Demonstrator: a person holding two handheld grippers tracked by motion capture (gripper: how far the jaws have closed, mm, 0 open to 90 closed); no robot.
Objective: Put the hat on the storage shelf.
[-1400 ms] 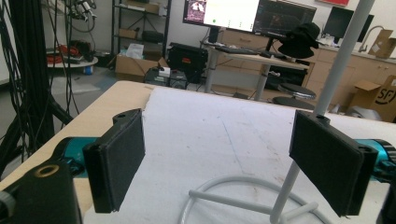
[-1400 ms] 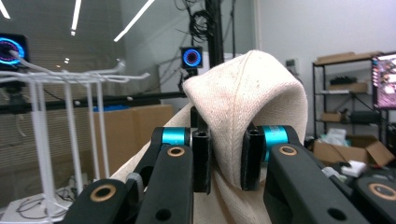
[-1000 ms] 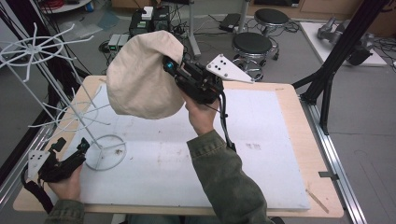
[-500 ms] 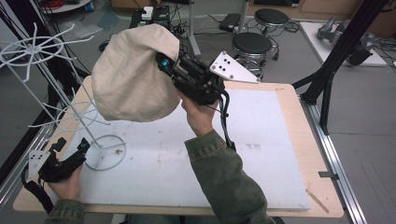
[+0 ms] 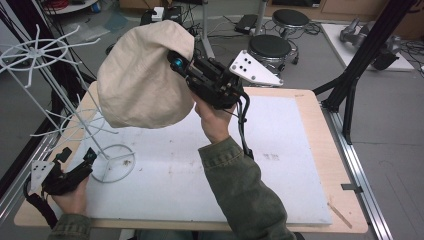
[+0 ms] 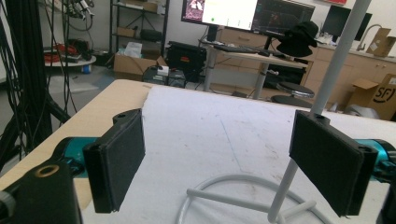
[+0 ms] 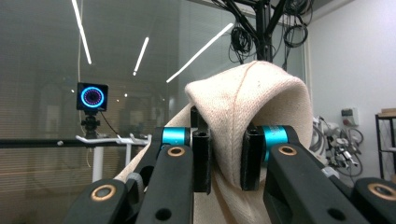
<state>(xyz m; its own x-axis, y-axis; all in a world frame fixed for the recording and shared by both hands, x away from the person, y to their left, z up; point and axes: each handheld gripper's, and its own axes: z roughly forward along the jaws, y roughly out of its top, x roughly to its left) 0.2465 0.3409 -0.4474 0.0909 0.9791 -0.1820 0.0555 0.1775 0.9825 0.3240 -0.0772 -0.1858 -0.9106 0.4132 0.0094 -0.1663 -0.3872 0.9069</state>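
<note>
Between right gripper (image 7: 223, 158) pads: cream hat (image 7: 252, 107).

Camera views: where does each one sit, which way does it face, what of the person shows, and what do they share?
High view: above the person's side, looking forward and down on the table; both forearms, left gripper, right gripper.
Left gripper view: low on the table, along its open jaws at the white rack.
Right gripper view: raised, along jaws shut on the beige hat.
Shared: hat in high and right gripper views; rack in high and left gripper views.
</note>
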